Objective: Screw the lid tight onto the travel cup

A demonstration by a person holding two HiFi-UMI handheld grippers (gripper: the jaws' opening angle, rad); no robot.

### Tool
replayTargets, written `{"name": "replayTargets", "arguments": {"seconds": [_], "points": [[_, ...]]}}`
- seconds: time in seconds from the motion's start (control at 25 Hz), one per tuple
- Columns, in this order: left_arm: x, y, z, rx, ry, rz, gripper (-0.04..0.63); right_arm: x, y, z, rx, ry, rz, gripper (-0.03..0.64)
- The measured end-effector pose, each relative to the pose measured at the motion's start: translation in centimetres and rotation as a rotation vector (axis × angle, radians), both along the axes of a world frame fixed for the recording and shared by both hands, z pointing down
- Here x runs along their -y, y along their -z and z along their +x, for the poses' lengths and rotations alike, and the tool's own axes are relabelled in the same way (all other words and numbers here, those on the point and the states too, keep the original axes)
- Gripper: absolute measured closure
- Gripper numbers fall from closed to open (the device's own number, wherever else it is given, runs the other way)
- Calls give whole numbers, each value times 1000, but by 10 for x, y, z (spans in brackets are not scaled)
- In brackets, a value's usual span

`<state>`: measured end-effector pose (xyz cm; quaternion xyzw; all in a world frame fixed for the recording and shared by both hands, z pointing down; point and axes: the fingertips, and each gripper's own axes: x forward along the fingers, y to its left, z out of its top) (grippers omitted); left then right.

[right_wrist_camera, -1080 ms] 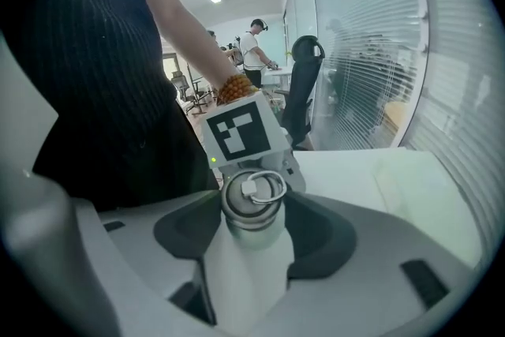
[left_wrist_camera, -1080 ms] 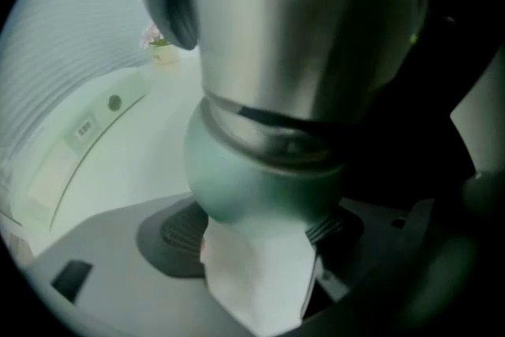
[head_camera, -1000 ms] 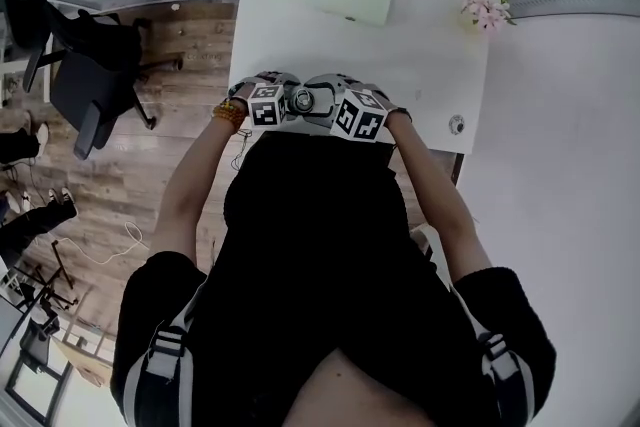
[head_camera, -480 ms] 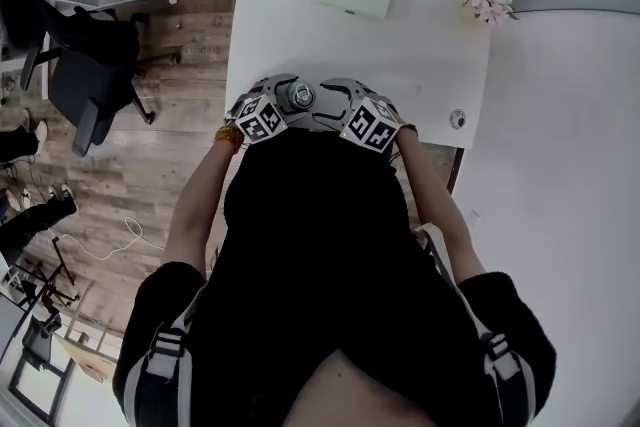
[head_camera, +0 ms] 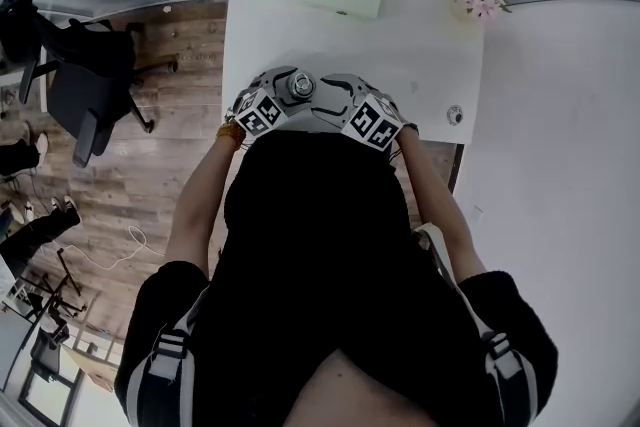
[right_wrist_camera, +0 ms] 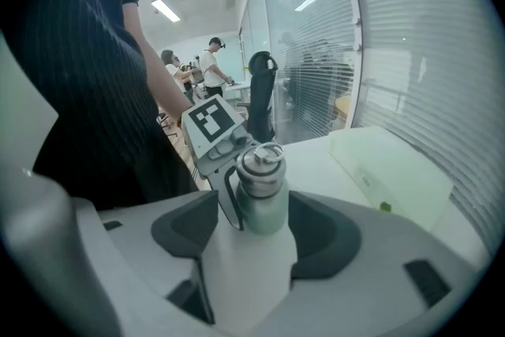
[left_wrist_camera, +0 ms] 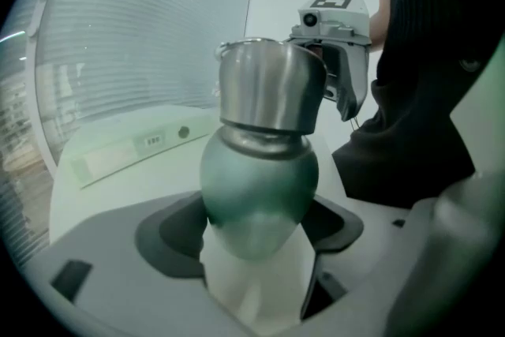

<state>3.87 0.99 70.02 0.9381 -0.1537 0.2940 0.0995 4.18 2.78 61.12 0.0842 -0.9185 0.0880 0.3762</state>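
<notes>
Steel construction leads us to judge the travel cup (left_wrist_camera: 259,185) rigid, moderately heavy and smooth enough to slip under torque. It is held over the near edge of the white worktop (head_camera: 420,45), with the left gripper (left_wrist_camera: 256,229) clamped across its green body, a hold we consider sound for resisting rotation. The right gripper (right_wrist_camera: 254,237) has its jaws spread wide with the cup between them, pads not pressing; we advise taking the lid (right_wrist_camera: 260,170) by its cylindrical side wall.
</notes>
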Motion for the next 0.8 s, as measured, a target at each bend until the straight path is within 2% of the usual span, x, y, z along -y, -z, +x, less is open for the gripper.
{"name": "replayTargets", "arguments": {"seconds": [0.16,0.32,0.4,0.56,0.72,0.8], "points": [[30,0,15,29,17,7,222,31,19,0,78,-180,-12,333],[38,-7,25,51,6,-3,222,61,17,9,25,-323,12,333],[38,-8,26,45,15,-6,222,66,11,11,-10,-340,3,333],[37,-11,21,42,37,-8,222,61,2,1,-33,-308,-40,330],[36,-12,22,42,48,-12,222,55,1,-14,-78,-274,-25,336],[36,-12,22,34,59,-13,222,58,0,-16,-118,-291,-3,379]]}}
